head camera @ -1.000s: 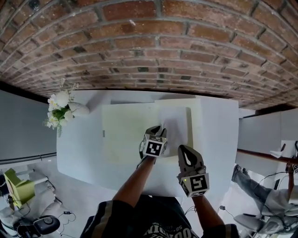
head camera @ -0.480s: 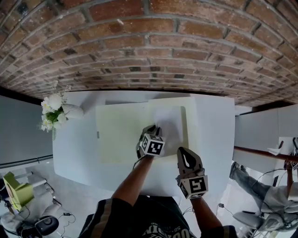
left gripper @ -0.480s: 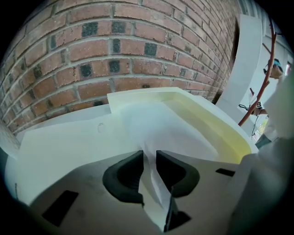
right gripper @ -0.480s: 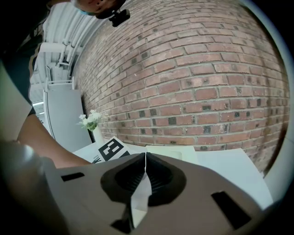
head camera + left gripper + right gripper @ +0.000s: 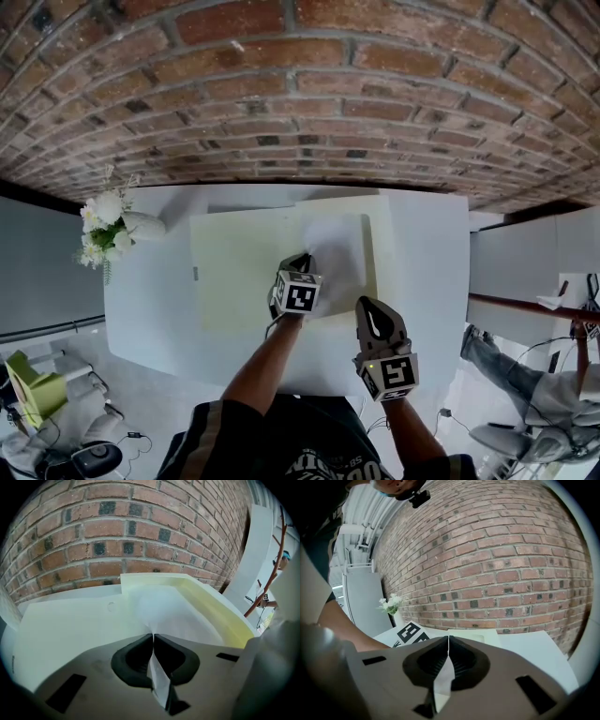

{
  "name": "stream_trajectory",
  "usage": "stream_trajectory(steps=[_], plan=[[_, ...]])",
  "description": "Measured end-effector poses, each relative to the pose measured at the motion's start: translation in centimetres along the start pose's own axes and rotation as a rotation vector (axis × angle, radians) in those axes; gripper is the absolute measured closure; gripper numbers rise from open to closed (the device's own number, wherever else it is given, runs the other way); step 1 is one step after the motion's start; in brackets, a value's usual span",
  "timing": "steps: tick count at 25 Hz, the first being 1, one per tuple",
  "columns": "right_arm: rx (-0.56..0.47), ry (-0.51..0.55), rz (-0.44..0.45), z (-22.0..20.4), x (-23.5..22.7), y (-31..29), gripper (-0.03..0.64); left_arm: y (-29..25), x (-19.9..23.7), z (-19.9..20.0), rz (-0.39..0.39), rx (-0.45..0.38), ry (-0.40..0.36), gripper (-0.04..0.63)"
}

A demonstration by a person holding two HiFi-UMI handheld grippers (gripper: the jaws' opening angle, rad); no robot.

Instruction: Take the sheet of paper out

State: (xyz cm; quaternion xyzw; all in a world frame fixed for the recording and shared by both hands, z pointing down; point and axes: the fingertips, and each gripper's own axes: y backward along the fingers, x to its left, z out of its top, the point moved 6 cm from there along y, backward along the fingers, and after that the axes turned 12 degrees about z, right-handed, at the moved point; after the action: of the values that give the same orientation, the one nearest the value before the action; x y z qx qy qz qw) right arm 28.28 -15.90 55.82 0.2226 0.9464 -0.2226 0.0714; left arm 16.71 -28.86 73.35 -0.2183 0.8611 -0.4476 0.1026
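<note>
Pinching left gripper (image 5: 153,637): jaws were pressed shut on the sheet of paper (image 5: 164,613).
Right gripper (image 5: 448,641): jaws were pressed together, nothing was held.

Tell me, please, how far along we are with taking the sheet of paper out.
Done: the folder lies open and the left gripper is shut on the sheet of paper at its near edge. In hand: that edge rises into the fingers. Left: most of the sheet lies on the folder's right half and must be drawn clear. The right gripper is shut, empty.
</note>
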Motion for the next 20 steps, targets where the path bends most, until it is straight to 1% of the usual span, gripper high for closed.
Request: stream_trajectory(steps=[8,16,20], plan=[[0.003,0.005,0.003,0.0,0.6,-0.1,0.548,0.7,0.9,-0.2,0.005,-0.005,0.074,0.583],[-0.006,0.0,0.01,0.5,1.7,-0.6,0.548,1.6,1.7,-0.1,-0.006,-0.011,0.072,0.584],[0.007,0.006,0.02,0.4,2.4,-0.9,0.548,1.9,2.6,-0.3,-0.004,-0.011,0.076,0.584]])
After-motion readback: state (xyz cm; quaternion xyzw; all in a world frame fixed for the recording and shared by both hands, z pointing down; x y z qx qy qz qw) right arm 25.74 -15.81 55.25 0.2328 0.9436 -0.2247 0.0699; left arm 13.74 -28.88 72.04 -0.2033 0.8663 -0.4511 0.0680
